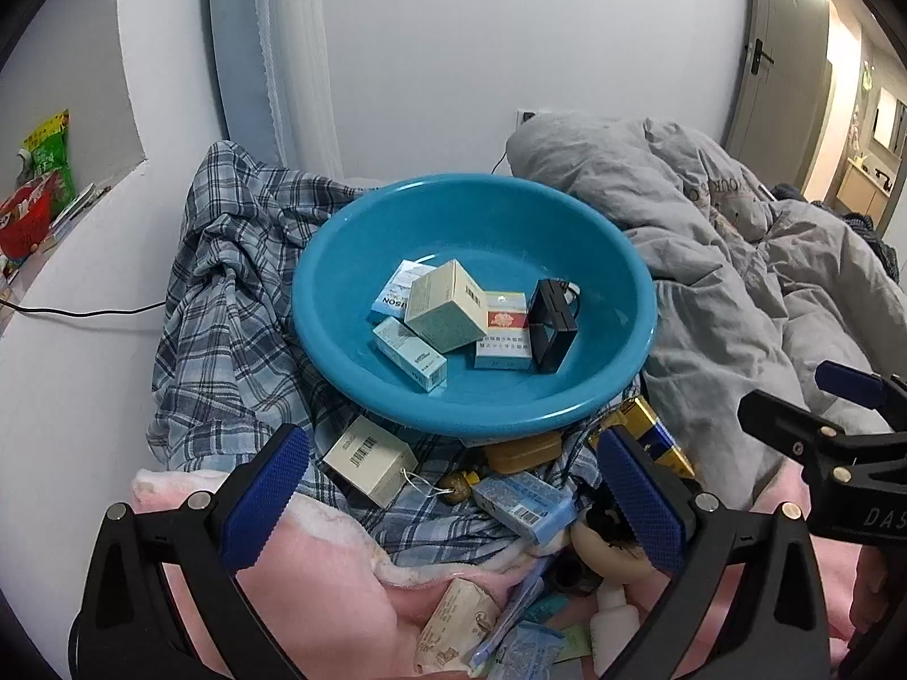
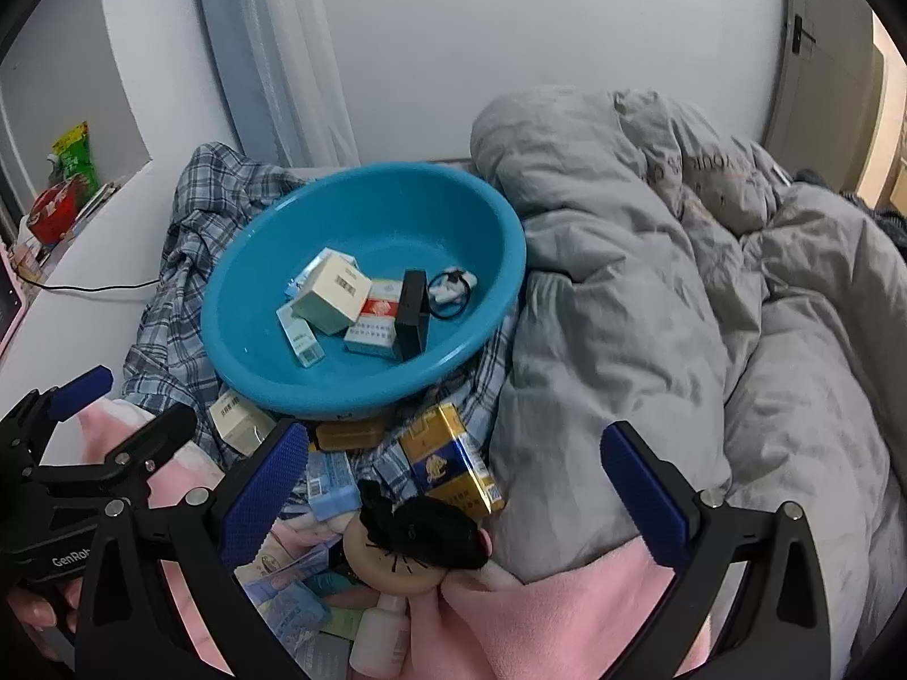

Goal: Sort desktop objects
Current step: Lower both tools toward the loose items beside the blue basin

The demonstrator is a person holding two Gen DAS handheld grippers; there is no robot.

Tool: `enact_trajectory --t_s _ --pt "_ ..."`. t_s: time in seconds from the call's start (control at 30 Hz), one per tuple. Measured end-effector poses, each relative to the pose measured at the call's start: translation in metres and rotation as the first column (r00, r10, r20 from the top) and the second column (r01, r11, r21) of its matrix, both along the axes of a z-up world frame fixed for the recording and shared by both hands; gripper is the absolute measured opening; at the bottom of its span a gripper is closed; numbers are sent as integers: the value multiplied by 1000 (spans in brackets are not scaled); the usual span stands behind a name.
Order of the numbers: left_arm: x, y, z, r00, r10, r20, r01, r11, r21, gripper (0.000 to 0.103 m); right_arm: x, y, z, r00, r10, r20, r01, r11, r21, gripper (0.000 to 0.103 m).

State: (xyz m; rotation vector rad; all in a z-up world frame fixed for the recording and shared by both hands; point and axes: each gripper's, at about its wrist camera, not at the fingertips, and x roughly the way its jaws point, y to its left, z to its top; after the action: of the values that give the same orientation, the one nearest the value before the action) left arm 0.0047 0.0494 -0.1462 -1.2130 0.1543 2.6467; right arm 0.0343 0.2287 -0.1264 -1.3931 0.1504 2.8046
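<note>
Both claws hang released and empty between picks — left claw [image 1: 453,493], right claw [image 2: 453,487] — the blue basin [image 1: 340,260] holds several boxes, and next probably the gold pack [image 2: 453,462] beside it on the bed

Tan flat case [image 1: 524,450] half tucked under the blue basin [image 1: 595,396], gold cigarette pack [image 1: 660,436] partly behind the left gripper's finger [image 1: 640,501], white bottle [image 2: 380,643] cut off by the bottom edge, print on the pale blue box [image 1: 524,501] too small to read
</note>
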Motion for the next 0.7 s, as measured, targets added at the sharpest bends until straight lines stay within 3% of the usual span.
enact_trajectory --t_s 0.2,0.7 --pt "0 2 -15 999 -2 47 2 1000 -19 103 -1 3 -12 999 2 35 -1 1000 -18 102" --pt "-5 12 -54 980 -45 193 37 998 45 103 -3 32 -19 995 -79 52 81 996 -39 102"
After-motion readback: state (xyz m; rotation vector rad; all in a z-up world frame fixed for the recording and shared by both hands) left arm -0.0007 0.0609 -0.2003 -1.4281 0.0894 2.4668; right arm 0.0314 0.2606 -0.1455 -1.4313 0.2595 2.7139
